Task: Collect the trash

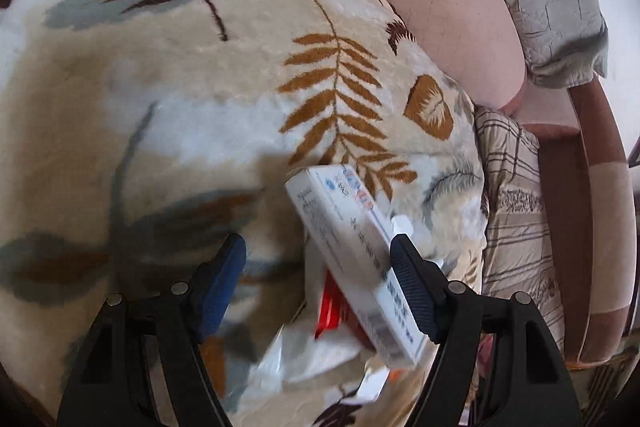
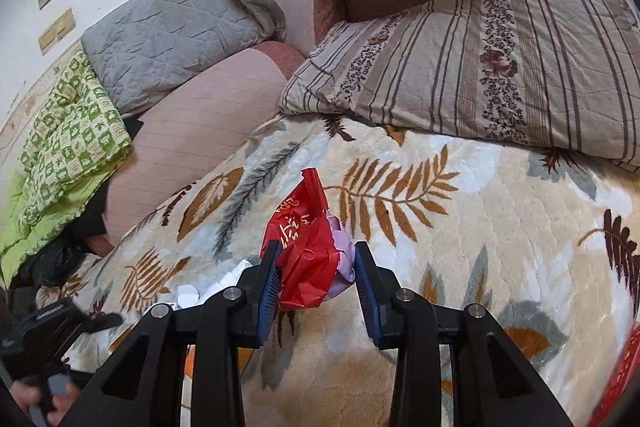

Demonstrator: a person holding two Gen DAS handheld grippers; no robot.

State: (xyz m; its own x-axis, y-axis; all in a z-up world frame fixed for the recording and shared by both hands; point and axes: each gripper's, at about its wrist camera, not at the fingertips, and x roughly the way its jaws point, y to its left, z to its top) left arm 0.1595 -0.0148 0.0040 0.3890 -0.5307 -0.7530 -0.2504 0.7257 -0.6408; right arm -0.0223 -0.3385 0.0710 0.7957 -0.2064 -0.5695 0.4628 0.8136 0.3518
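The collecting looks partly under way, with nothing yet seen going into a bin or bag; no trash container shows in either view.

The right claw (image 2: 316, 269) is clamped on a crumpled red plastic bag (image 2: 304, 247), with a bit of pale lilac wrapping (image 2: 344, 259) bunched against its right finger. The bundle stands up between the fingers, above the leaf-patterned blanket (image 2: 460, 247) that covers the bed or sofa. That piece counts as picked up but not yet disposed of.

The left claw (image 1: 318, 255) stands apart. A white box (image 1: 348, 251) with printed text lies tilted between its fingers, its far side touching or very close to the right finger, while the left finger is well clear of it. So the box is not gripped, by my reading. Under and beside the box lies a loose heap: something red (image 1: 332, 311), a clear or white plastic wrapper (image 1: 304, 351) and a few small white scraps (image 1: 402, 225), all on the blanket.

What is left, as far as the views show: closing on the box, gathering the rest of that heap, and carrying everything, including the red bag, to wherever the trash goes. A striped pillow (image 2: 500, 59) and a grey quilted cushion (image 2: 168, 27) lie well apart from the rubbish and seem no part of the job.
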